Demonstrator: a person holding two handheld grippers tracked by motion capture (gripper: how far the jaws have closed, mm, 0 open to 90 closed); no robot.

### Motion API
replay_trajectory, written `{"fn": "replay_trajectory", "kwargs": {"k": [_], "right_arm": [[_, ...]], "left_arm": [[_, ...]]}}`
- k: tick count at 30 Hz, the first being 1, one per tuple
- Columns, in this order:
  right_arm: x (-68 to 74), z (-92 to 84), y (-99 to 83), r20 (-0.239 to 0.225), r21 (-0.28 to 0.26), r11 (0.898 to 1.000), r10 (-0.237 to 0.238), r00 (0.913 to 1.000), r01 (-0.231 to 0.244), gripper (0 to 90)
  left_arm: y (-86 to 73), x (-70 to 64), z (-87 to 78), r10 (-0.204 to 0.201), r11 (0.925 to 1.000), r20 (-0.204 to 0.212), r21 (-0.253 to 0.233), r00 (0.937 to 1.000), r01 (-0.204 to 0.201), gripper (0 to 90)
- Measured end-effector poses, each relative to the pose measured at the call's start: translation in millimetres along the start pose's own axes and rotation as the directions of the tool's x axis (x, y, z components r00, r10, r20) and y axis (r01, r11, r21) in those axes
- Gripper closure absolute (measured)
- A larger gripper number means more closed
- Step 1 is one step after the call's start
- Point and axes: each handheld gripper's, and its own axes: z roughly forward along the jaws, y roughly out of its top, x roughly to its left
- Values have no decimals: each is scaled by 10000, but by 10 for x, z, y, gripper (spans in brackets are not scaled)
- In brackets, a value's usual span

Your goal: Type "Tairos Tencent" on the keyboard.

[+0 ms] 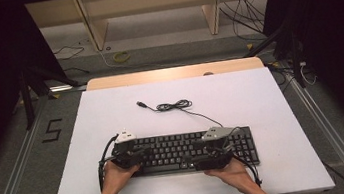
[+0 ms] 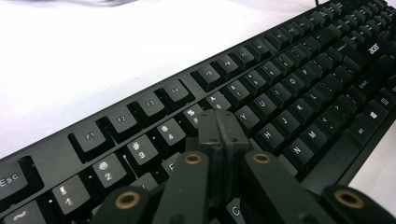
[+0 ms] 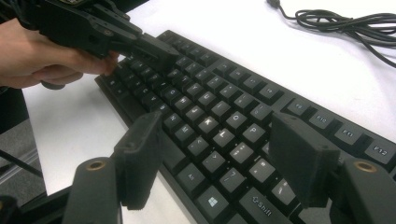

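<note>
Keyboard lay directly beneath both grippers, long axis running between them; left gripper pinched together over the number row, right gripper spread apart, holding nothing.

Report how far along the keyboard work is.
Done: the keyboard lies flat on the table, cable loose behind it. In hand: the left gripper, jaws shut, points its tip at the keys near 5 and T; the right gripper hovers open over the right half. Left: whether any key is pressed can't be told.
</note>
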Motion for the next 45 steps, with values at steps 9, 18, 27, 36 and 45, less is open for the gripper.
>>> {"fn": "replay_trajectory", "kwargs": {"k": [9,18,27,36,45], "right_arm": [[11,-35,-14,-34,-8,10000,-6,10000,6,361],[17,-39,-19,-30,-26,10000,-24,10000,24,361],[16,-38,-17,-14,-21,10000,-29,10000,29,361],[19,-36,-14,-25,-13,10000,-30,10000,30,361],[14,-26,-9,9,-32,10000,-4,10000,4,361]], "left_arm": [[-20,11,50,-28,9996,-33,268,10000,29,894],[-38,1,74,14,9991,-64,435,10000,-12,896],[-31,-10,48,25,9993,-26,374,10000,-24,893],[-15,-11,-17,-64,9999,65,85,10000,64,848],[-9,9,-89,-314,9993,374,-180,9988,321,724]]}}
